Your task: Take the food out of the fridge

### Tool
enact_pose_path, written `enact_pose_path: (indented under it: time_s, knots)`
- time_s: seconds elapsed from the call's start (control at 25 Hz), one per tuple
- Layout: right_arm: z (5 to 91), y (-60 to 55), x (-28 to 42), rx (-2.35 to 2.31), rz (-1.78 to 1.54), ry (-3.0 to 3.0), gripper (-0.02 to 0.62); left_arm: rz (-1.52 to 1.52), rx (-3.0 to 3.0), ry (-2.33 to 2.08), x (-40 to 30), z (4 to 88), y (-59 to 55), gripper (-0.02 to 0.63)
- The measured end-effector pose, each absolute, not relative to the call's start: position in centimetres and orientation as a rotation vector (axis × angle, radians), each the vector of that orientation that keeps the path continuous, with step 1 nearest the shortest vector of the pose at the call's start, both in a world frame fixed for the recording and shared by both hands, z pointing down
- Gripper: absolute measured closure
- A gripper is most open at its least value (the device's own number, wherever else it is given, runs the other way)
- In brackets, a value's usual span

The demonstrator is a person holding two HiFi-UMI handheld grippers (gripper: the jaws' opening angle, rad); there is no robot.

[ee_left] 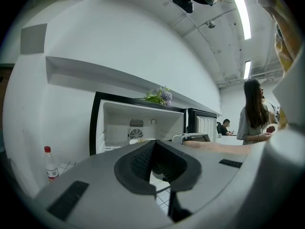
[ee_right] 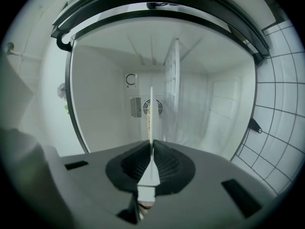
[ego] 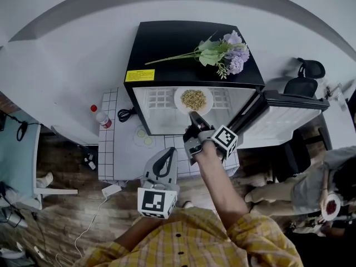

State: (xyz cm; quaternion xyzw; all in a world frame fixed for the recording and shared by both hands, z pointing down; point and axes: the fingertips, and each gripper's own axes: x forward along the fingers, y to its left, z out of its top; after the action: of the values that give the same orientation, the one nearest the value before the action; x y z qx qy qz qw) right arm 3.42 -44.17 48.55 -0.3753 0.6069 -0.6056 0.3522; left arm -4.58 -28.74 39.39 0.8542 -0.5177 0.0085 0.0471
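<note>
Fridge (ee_right: pixel 100 104): right fingers (ee_right: pixel 136 162) tight on plate (ee_right: pixel 151 123)

Fridge (ego: pixel 189 43): glossy black shell, smooth white plastic lining. Plate (ego: pixel 179 100) inside fridge: glossy white. Right tool (ego: pixel 194 115) at fridge mouth: matt grey plastic, ribbed black pads (ee_right: pixel 133 165). Tiles (ego: pixel 111 160) under fridge: smooth white. Floor (ego: pixel 67 204) left of fridge: wood planks.

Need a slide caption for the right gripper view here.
Right gripper shut on the rim of a white plate of food, seen edge-on, inside the open fridge.
</note>
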Motion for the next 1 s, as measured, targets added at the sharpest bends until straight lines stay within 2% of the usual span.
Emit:
enact_pose_path:
  time_s: [1.0]
  knots:
    - [43.6,-33.0,3.8,-0.864,-1.537,1.705,0.575,-0.009,2.576,-1.638,-4.6,38.5,-25.6,0.598]
